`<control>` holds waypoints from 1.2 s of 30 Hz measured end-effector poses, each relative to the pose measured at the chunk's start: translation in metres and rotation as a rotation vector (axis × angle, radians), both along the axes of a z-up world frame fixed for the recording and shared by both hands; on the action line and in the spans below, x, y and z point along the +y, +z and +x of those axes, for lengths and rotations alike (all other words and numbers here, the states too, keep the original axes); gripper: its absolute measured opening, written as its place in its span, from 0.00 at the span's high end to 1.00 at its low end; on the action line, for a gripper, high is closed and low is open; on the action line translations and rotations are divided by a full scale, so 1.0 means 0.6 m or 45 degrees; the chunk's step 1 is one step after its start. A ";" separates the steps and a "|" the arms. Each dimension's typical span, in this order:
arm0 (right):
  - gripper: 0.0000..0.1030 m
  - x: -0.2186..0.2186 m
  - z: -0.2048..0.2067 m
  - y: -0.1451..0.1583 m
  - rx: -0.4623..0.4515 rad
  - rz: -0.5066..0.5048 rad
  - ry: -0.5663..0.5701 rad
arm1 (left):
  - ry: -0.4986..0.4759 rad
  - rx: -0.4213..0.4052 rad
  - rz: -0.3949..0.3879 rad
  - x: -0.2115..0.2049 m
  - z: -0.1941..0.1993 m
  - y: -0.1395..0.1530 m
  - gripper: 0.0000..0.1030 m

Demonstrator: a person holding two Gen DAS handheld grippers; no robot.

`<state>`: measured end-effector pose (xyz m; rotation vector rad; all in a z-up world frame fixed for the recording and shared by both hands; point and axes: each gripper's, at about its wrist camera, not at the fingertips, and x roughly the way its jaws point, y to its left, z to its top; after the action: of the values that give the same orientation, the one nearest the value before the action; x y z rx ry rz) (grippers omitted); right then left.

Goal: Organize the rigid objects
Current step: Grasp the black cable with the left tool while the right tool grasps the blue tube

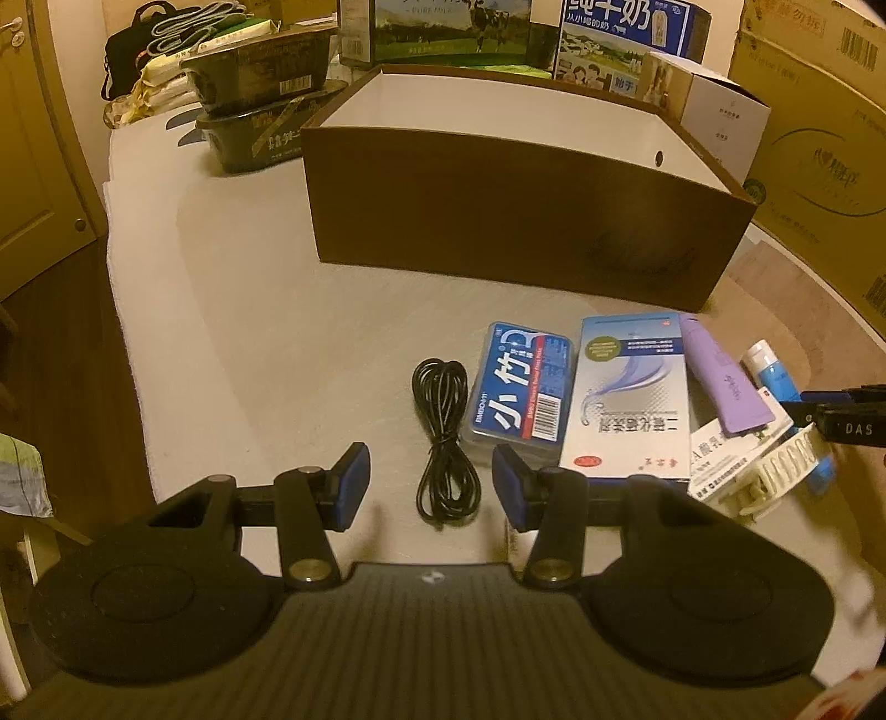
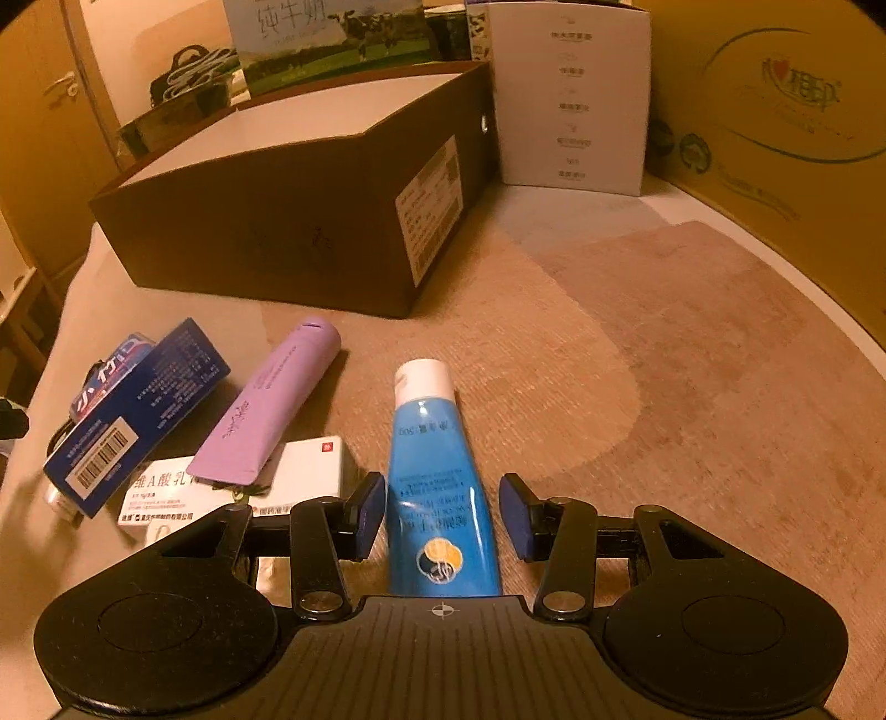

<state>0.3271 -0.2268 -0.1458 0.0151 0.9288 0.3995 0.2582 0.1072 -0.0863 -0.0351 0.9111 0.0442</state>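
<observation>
- A pale worktop [image 1: 266, 310] carries a large brown box [image 1: 520, 221], open at the top with a white inside, at twelve o'clock in the left wrist view.
- Behind the box stand milk cartons [image 1: 626, 39]; stacked dark food trays [image 1: 260, 111] sit at ten o'clock, and a big cardboard carton [image 1: 819, 160] fills the two o'clock edge.
- In front of the box lies a row of small things: a coiled black cable [image 1: 443, 437], a blue dental-floss case [image 1: 520, 387], a white and blue medicine box [image 1: 631, 399], a lilac tube [image 1: 720, 382], a blue tube [image 2: 437, 476] with a white cap, and a white ointment box [image 2: 310, 471].
- The lilac tube's flat end rests on the ointment box.
- A cream ribbed clip [image 1: 775, 471] lies at four o'clock in the left view, beside the ointment box.
- The left gripper [image 1: 431, 484] hangs over the cable, its fingers parted and empty; the cable's lower loop lies between the blue pads [image 1: 354, 482], touching neither.
- The floss case sits just beyond the finger on the viewer's right, at one o'clock.
- The right gripper [image 2: 442, 518] straddles the blue tube, cap pointing to twelve o'clock; its fingers stand partly spread, a gap showing on each side of the tube, so nothing is held.
- The lilac tube and ointment box lie at ten o'clock of the right gripper, close to its near finger.
</observation>
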 end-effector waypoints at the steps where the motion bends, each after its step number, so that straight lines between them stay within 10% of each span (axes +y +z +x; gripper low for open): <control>1: 0.55 0.004 0.001 -0.003 -0.006 -0.010 0.005 | -0.002 0.004 0.000 0.001 0.002 -0.001 0.56; 36: 0.58 -0.042 -0.017 -0.003 -0.008 -0.102 -0.154 | -0.132 0.131 0.060 0.024 0.089 -0.081 0.79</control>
<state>0.3169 -0.2523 -0.1479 -0.0035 0.9324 0.2501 0.3117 0.1217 -0.1348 0.0592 1.0130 -0.0294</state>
